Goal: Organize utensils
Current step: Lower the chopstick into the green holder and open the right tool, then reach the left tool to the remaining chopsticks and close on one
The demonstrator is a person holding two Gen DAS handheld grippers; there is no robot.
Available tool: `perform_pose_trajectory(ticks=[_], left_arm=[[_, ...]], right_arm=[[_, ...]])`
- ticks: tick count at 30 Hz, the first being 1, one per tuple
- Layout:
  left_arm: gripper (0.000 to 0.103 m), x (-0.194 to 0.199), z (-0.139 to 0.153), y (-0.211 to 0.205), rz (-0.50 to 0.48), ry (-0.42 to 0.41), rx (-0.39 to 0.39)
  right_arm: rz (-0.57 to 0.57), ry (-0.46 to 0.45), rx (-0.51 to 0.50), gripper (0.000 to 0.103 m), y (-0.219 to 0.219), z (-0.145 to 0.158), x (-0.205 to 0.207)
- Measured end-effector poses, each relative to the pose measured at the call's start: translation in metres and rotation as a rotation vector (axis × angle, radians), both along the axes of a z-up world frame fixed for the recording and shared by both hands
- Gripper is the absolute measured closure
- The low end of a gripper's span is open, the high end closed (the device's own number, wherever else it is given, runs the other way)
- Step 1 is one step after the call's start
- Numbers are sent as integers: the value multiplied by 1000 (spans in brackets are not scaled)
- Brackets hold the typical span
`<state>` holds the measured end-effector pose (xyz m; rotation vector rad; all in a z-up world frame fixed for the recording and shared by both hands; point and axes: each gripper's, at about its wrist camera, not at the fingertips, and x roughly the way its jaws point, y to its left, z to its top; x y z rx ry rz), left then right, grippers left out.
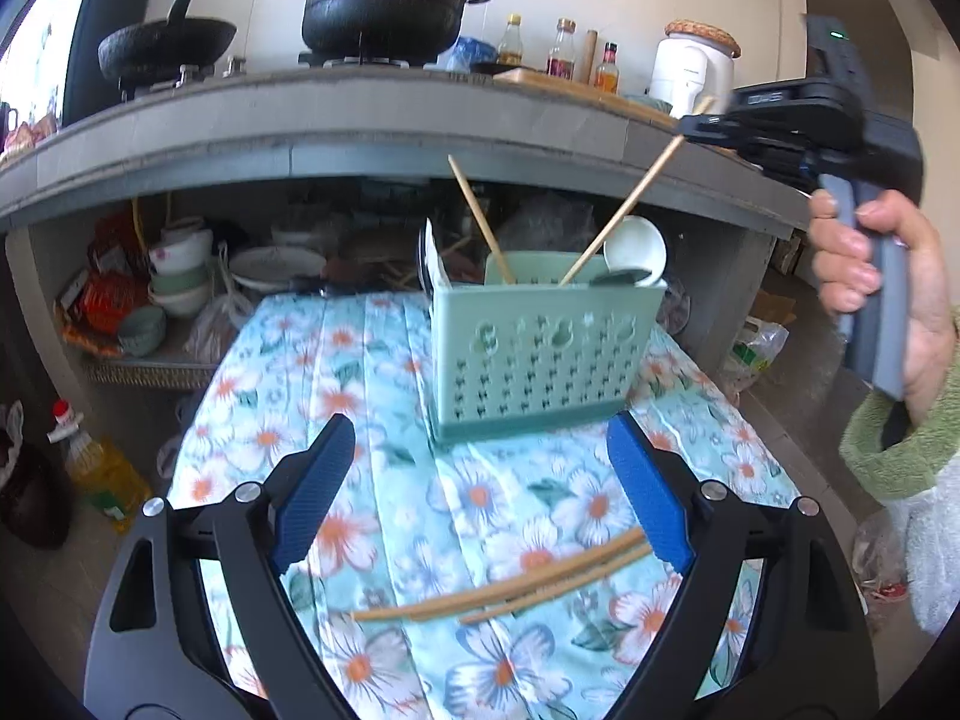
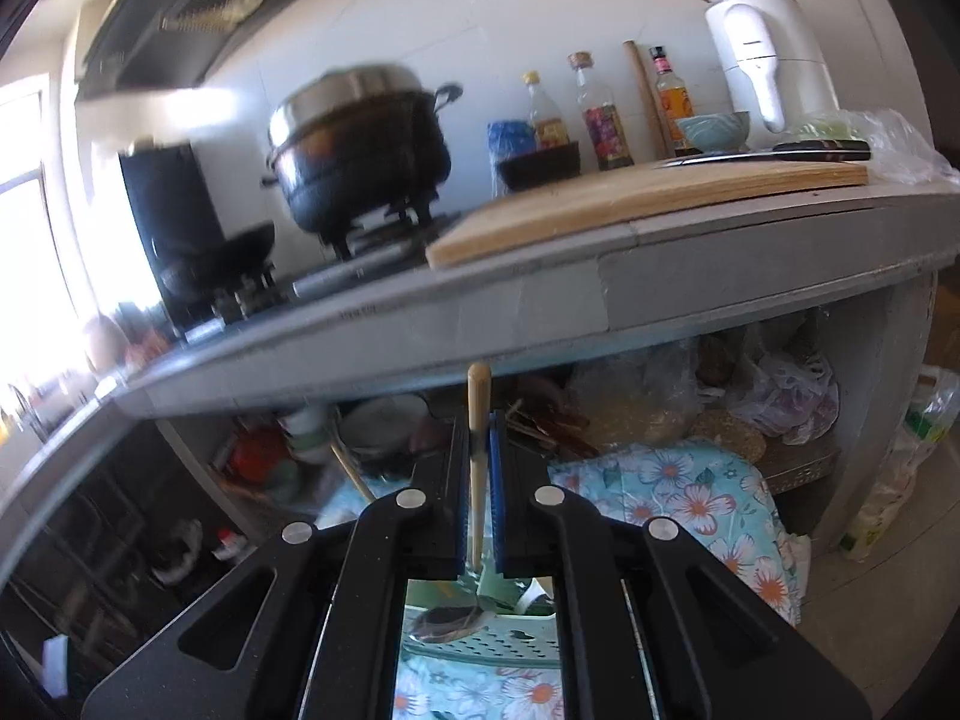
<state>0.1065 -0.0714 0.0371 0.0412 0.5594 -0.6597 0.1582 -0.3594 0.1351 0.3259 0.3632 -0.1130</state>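
Note:
A pale green slotted utensil basket (image 1: 543, 360) stands on the floral cloth (image 1: 384, 372). It holds a leaning chopstick (image 1: 480, 219), a white spoon (image 1: 636, 252) and a dark spoon. My left gripper (image 1: 483, 483) hovers open just before the basket, nothing between its blue pads. Beneath it, a pair of wooden chopsticks (image 1: 510, 588) lies on the cloth. My right gripper (image 1: 699, 126), in a person's hand (image 1: 870, 276), is shut on another chopstick (image 1: 624, 204) whose lower end dips into the basket. In the right wrist view this chopstick (image 2: 478, 384) stands upright between the right gripper's (image 2: 478, 423) pads, above the basket (image 2: 480, 645).
Behind the basket runs a grey counter edge (image 1: 360, 138) with a black pot (image 1: 384, 6), a wok (image 1: 168, 42), bottles (image 1: 561, 51), a cutting board (image 2: 648, 204) and a white appliance (image 1: 690, 69). Stacked bowls (image 1: 180, 276) fill the shelf below. An oil bottle (image 1: 99, 468) stands on the floor at left.

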Motion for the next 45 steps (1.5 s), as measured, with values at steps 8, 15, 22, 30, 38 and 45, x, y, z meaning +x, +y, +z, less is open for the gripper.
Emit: perform_pose_trajectory(ticks=[8, 15, 22, 30, 38, 45], left_arm=[[20, -1, -8, -1, -1, 12, 7], [20, -1, -11, -3, 2, 30, 4], [20, -3, -14, -5, -9, 22, 24], [19, -6, -26, -8, -30, 20, 84], [19, -30, -49, -37, -150, -47, 241], [32, -64, -70, -77, -280, -162, 382]], right_arm=[[6, 79, -38, 67, 8, -9, 10], [-49, -59, -29, 57, -10, 19, -40], [-75, -71, 33, 48, -28, 13, -92], [-52, 224, 225, 48, -34, -84, -114], [-101, 425, 387, 48, -29, -178, -132], [-110, 444, 440, 48, -33, -200, -140]])
